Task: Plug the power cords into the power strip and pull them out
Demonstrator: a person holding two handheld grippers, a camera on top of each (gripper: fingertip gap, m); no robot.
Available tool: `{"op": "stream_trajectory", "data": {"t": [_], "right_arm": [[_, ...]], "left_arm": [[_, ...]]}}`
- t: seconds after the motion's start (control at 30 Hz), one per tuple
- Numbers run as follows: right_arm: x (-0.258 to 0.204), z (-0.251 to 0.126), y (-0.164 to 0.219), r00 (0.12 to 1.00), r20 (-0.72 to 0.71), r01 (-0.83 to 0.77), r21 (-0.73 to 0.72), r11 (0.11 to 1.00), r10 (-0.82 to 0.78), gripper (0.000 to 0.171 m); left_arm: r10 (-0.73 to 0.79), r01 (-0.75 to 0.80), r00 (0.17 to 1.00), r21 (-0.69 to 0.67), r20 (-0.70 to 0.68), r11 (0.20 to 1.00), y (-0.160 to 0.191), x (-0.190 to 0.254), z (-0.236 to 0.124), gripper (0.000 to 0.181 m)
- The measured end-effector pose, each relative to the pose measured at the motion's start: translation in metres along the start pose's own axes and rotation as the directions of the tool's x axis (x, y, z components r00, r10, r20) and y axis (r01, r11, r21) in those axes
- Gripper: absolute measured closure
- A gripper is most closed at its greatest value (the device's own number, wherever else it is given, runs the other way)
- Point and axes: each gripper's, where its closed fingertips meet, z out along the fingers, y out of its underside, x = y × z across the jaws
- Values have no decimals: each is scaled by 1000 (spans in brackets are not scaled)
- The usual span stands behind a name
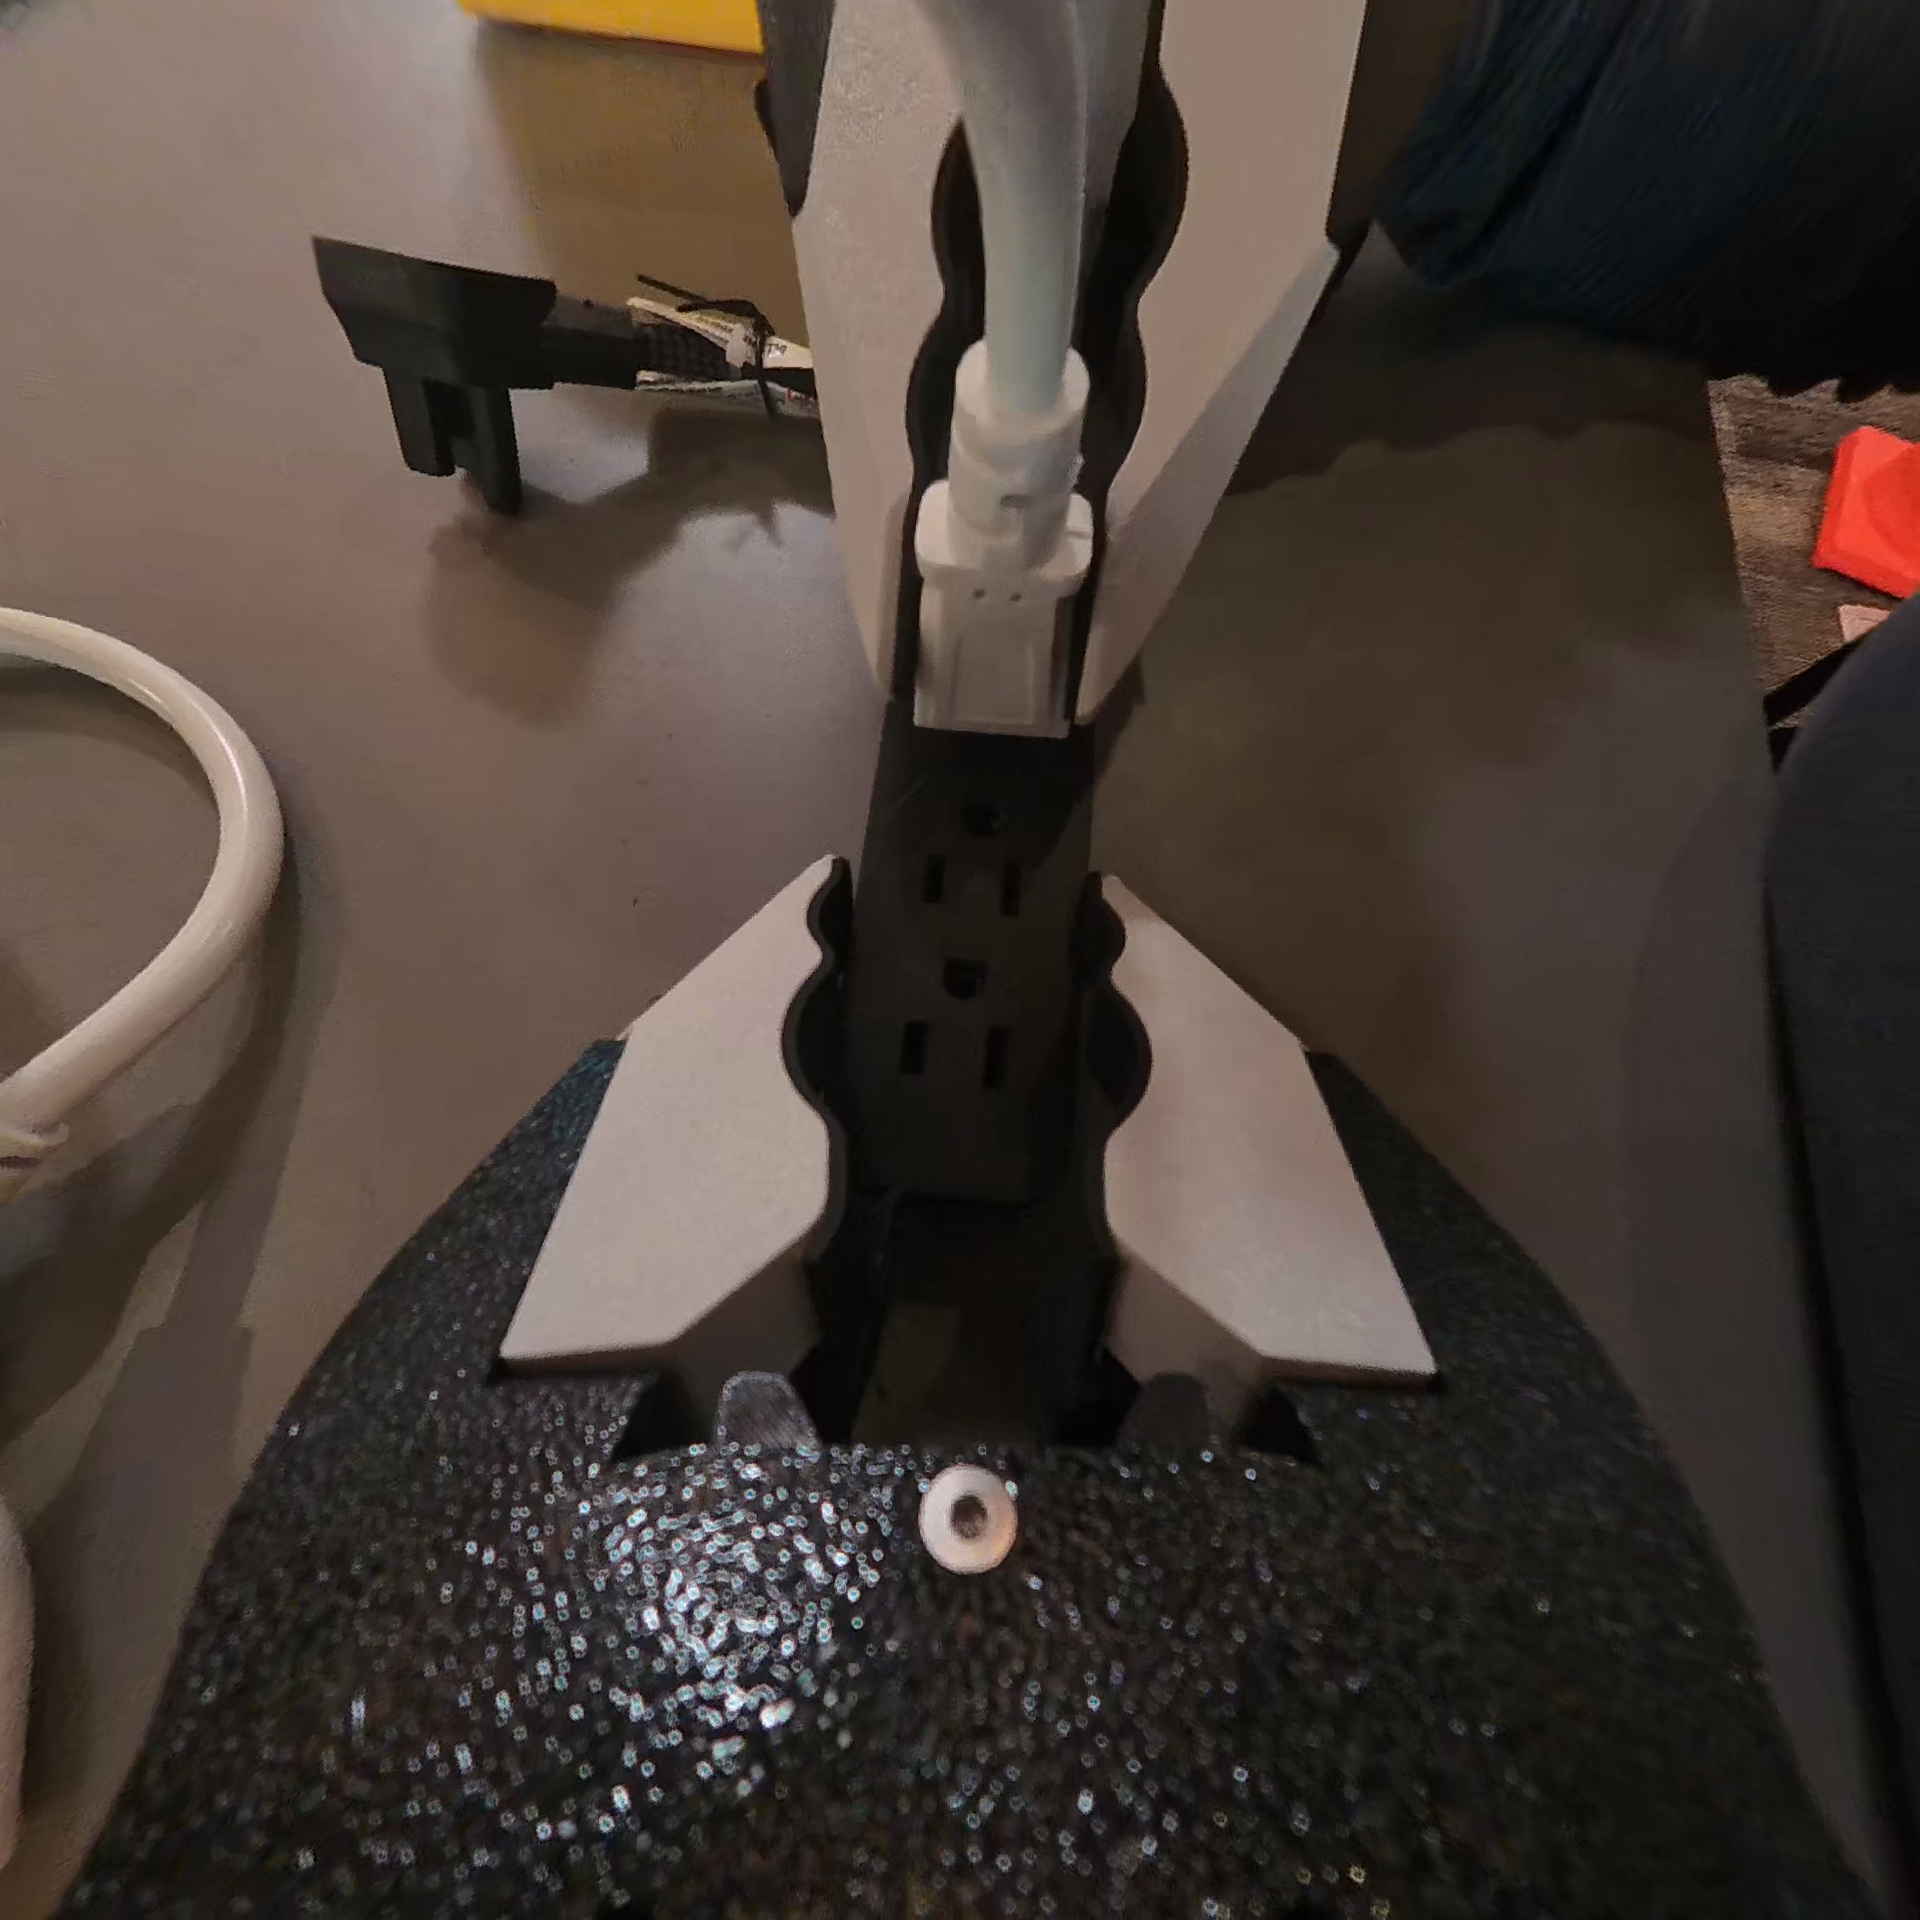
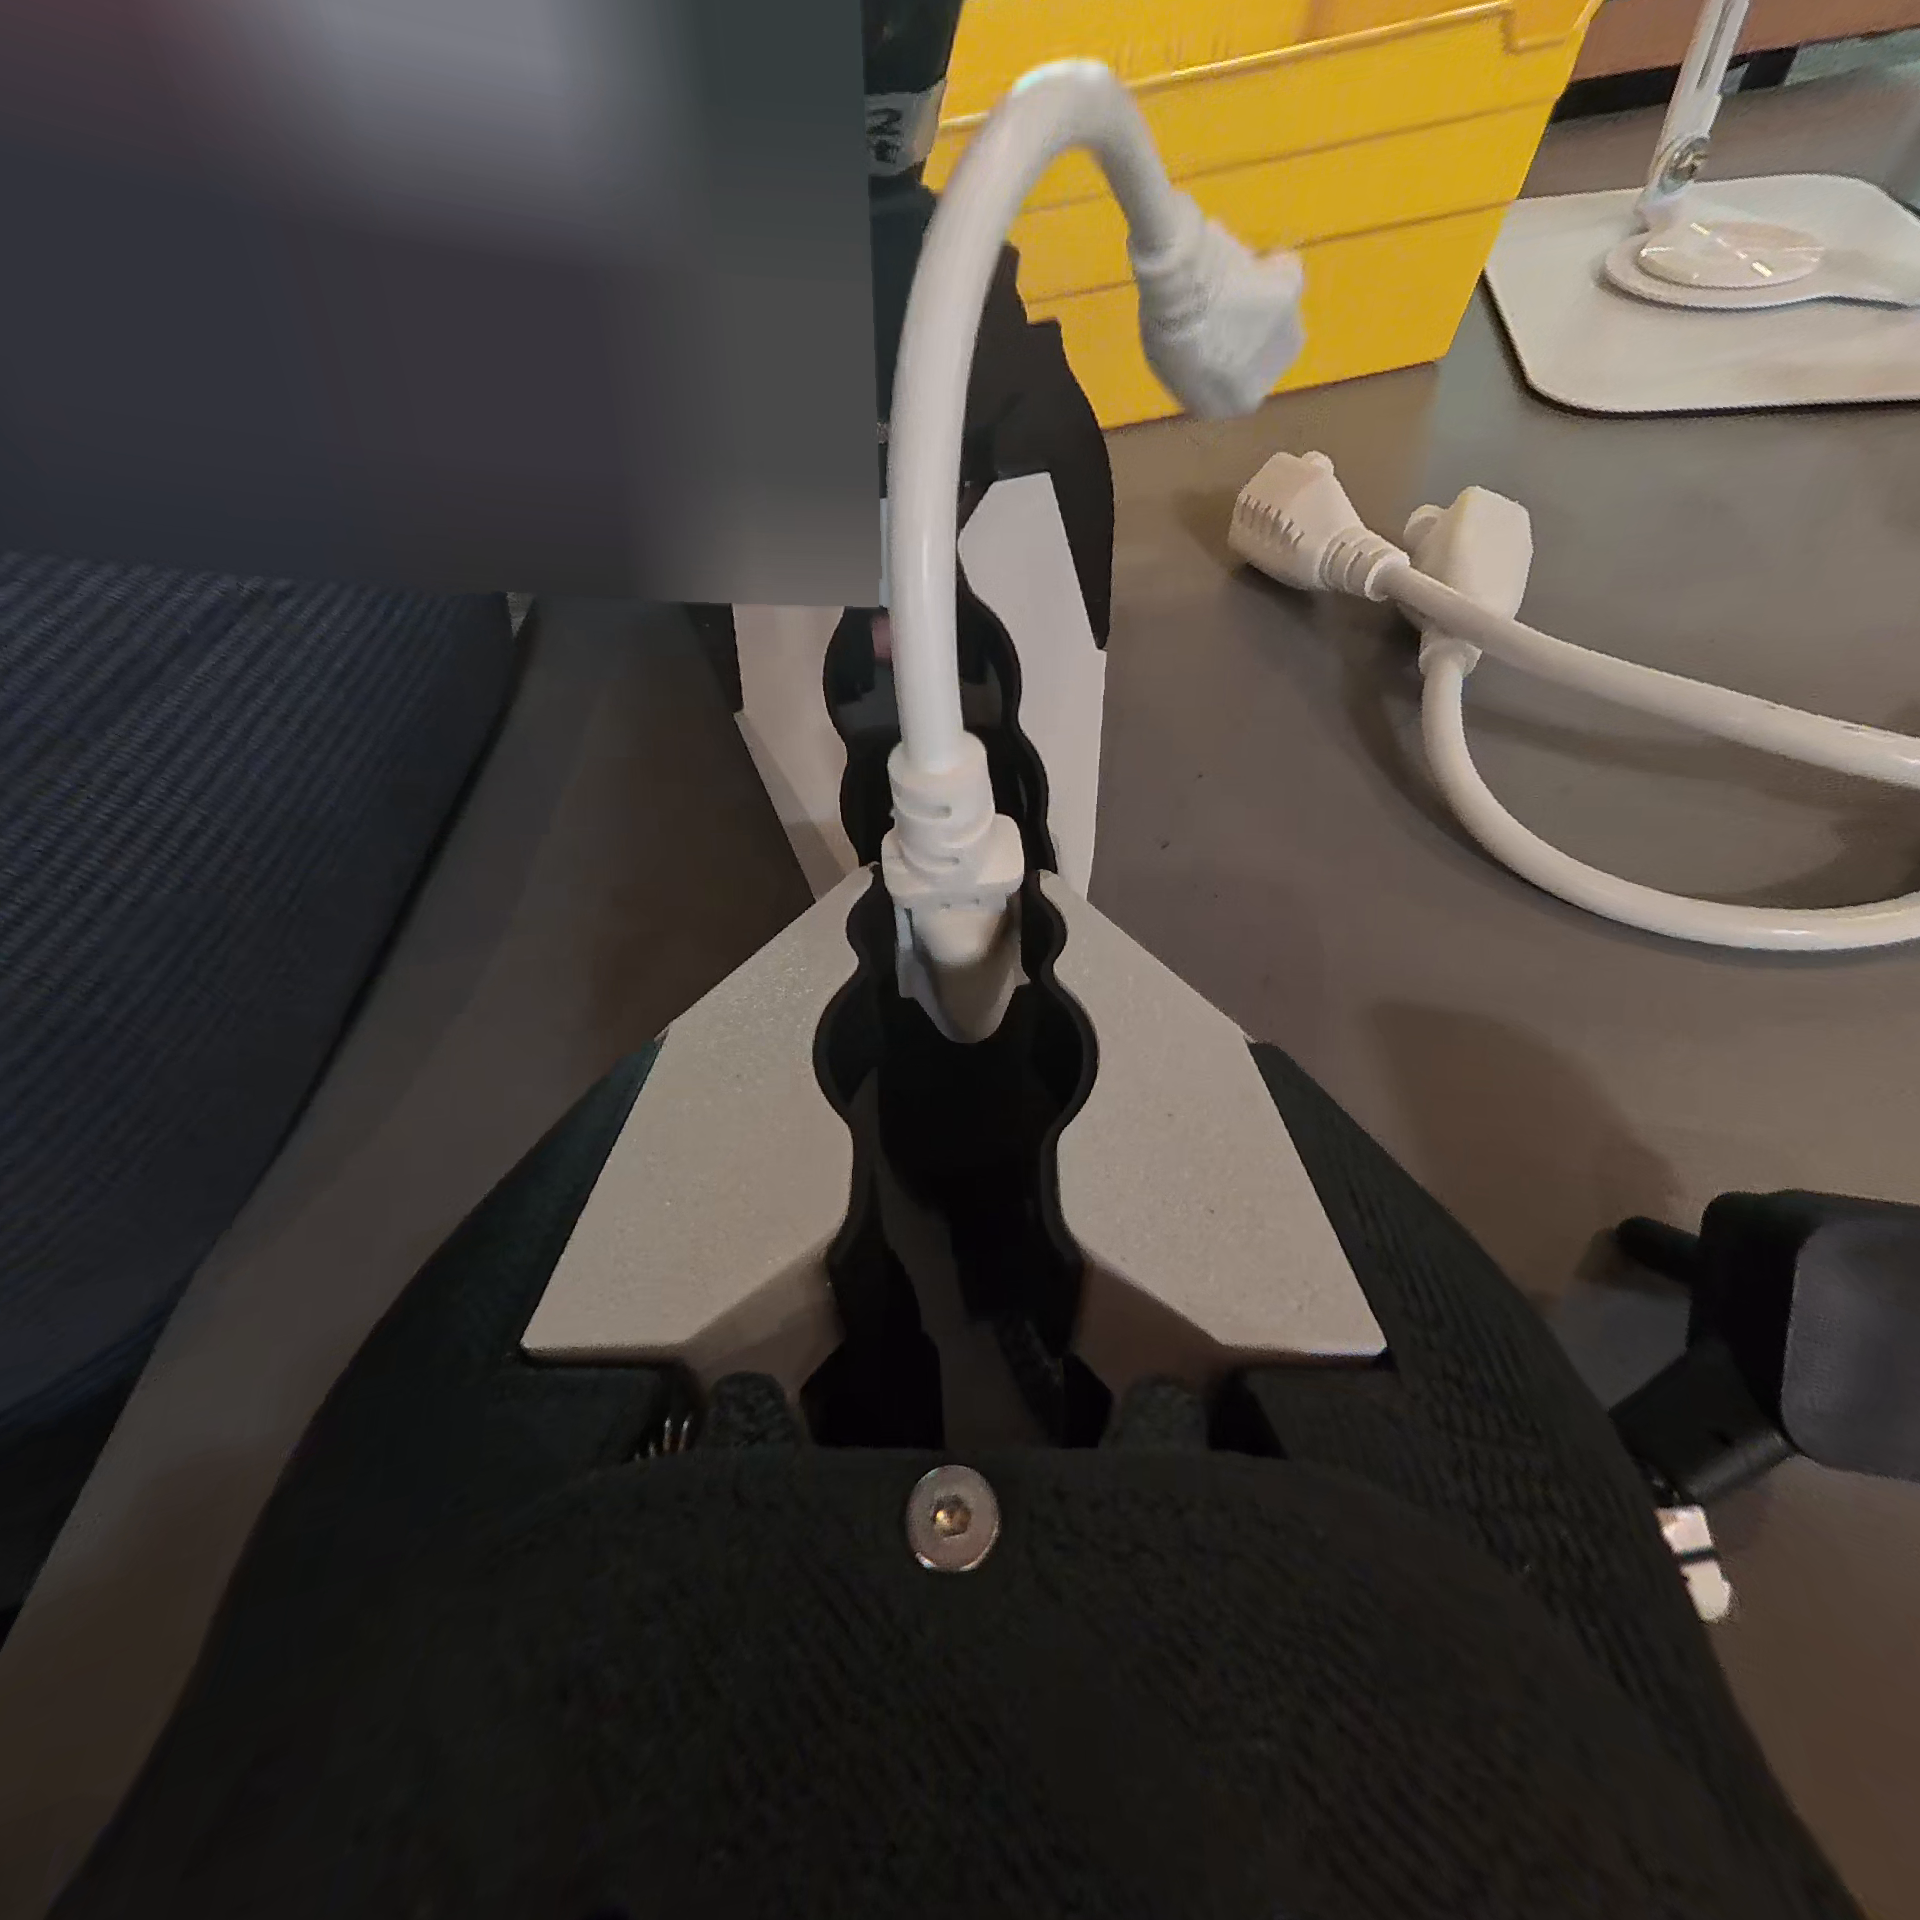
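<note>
Left gripper (image 1: 971, 914): fingers clamped on both sides of the black power strip (image 1: 966, 997), holding it steady on the grey table (image 1: 582, 727). Two free outlets visible on the strip's near end.

Right gripper (image 2: 961, 935): fingers pinched on the white plug (image 2: 951, 925), seen from the left wrist view at the strip's far end. Plug body sits flush against the strip face; no prongs visible, so judged seated or within a hair of it. Cannot tell if this is the end of an insertion or the start of a pull.

White cord (image 2: 925, 520) arcs up from the plug; its other end (image 2: 1216, 301) hangs free in the air in front of a yellow bin (image 2: 1299, 208).

Remaining items: second white cord (image 2: 1558, 748) lies loose on the table to the right, plug end (image 2: 1299, 520) unplugged, well apart from the strip. Black plug (image 1: 436, 343) also lies on the table, unconnected.

Progress, est.: one cord engaged w/ strip; at least one more cord untouched. Extraction of the current plug is prob. still due. Task roughly early-to-mid stage.
</note>
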Motion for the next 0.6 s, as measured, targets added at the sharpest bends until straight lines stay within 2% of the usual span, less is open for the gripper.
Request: {"op": "stream_trajectory", "data": {"t": [0.17, 0.27, 0.33, 0.4, 0.5, 0.6], "right_arm": [[0, 2, -1, 1000, 0, 0, 0, 1000, 0, 146], [-3, 1, -2, 997, -11, 75, 3, 997, -75, 147], [-3, -1, -13, 994, -39, 107, 58, 993, -105, 132], [-4, -7, -26, 996, -34, 91, 127, 988, -88, 126], [-3, -4, -26, 995, -39, 95, 117, 989, -91, 133], [-5, 4, -28, 997, -21, 79, 121, 990, -77, 151]], "left_arm": [[1, -1, 1000, 0, -3, 1000, 0, 1, 0, 138], [10, -10, 1000, -1, -12, 1000, 0, 3, 0, 138], [0, 0, 1000, 2, -16, 1000, 0, 3, 0, 138], [-5, 5, 1000, 4, -20, 1000, -1, 3, 0, 138], [-2, 2, 1000, 3, -19, 1000, -1, 3, 0, 138], [1, -1, 1000, 3, -16, 1000, -1, 3, 1, 138]]}}
